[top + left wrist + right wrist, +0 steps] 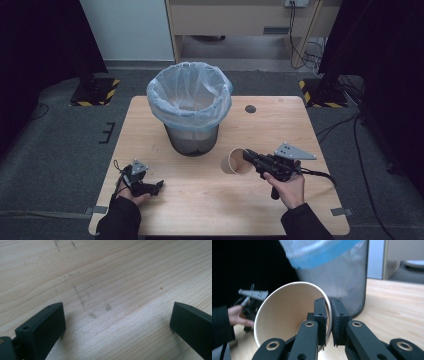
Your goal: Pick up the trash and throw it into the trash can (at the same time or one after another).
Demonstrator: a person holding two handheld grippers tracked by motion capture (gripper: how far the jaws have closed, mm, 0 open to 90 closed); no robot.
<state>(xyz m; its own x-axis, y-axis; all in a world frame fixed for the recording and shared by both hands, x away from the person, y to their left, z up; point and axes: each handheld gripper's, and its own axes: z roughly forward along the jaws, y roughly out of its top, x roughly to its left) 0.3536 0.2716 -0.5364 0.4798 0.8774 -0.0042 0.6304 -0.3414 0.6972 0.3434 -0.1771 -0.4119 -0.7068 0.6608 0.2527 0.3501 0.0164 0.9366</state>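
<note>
Since my right claw (327, 322) is already pinched shut on the paper cup's (287, 317) rim, one jaw inside and one outside, I judge the cup light, thin and easy to crush, so the rim is the right hold. It hangs sideways off the claw's tip, mouth toward me, with the bin (192, 107) just beyond. My left claw (150, 187) rests open and empty on the table (105, 277). I can read no writing anywhere.
</note>
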